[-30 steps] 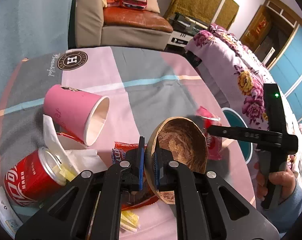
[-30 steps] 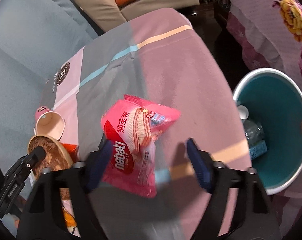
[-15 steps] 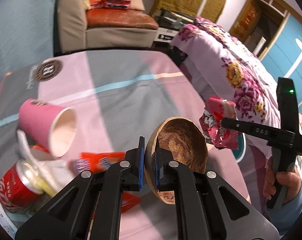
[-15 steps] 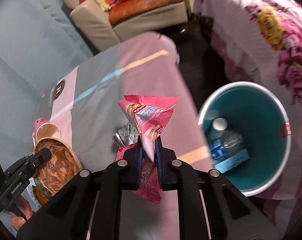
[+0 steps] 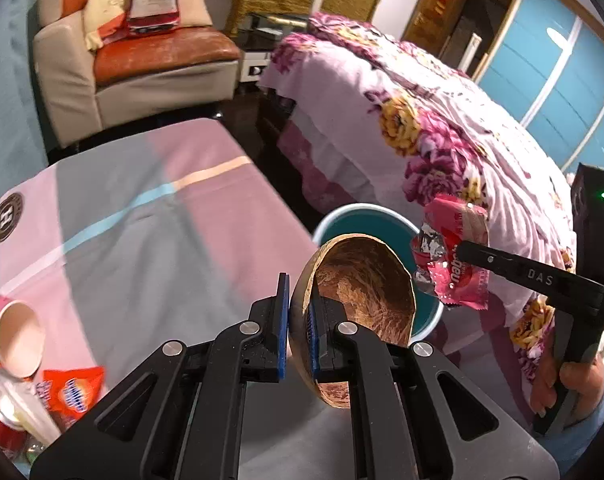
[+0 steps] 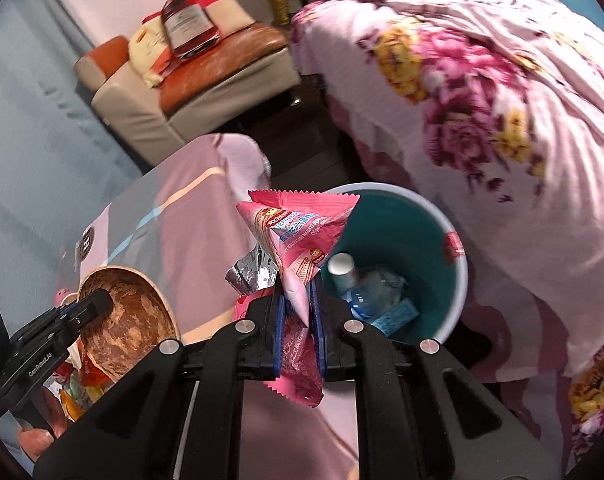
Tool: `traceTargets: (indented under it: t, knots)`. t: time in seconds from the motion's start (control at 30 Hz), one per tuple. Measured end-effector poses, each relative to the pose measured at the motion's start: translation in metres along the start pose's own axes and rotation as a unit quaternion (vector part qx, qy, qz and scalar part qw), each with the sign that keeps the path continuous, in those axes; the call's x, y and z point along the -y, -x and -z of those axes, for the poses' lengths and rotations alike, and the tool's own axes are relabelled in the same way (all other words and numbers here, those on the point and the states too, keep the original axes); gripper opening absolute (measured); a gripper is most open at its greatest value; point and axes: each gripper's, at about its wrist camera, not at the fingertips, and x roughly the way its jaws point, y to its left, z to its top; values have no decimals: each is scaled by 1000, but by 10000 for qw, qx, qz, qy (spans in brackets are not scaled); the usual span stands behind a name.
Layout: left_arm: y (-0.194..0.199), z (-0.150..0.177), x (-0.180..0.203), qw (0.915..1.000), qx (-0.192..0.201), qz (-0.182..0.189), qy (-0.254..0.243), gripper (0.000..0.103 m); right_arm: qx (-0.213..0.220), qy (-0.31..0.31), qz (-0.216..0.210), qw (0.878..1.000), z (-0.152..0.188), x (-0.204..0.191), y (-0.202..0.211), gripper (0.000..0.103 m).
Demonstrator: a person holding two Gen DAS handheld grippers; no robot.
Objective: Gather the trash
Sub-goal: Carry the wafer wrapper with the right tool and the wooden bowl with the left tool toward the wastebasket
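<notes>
1. Blue pads of left gripper [image 5: 298, 344] clamped on rim of brown coconut shell [image 5: 362, 292], held off the table.
2. Right gripper [image 6: 298, 320] shut on pink wafer wrapper [image 6: 298, 244].
3. Both loads hang near the teal bin [image 6: 422, 216]; bottle [image 6: 362, 284] inside.

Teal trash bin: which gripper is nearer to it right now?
Right. The right gripper, shut on the pink wafer wrapper, is at the teal trash bin rim. The left gripper, shut on the coconut shell, is over the table edge.
</notes>
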Motion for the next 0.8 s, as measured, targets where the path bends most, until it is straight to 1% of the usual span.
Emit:
traceTargets:
  t: [0.23,0.4,0.6,0.8]
  knots:
    - [-32,-11,37,9993,-254,-51,-283,9,142,-253,23,9996,0,36,9,12]
    - [-52,-16,55,9982,-395,-78,-448,9,167,-494,54,9986,1,64,12,12]
    - [-78,-16,69,9965,-610,-93,-561,9,125,-674,70,9976,1,84,8,12]
    - [-99,-16,77,9949,-786,-94,-631,9,81,-706,79,9974,0,90,3,12]
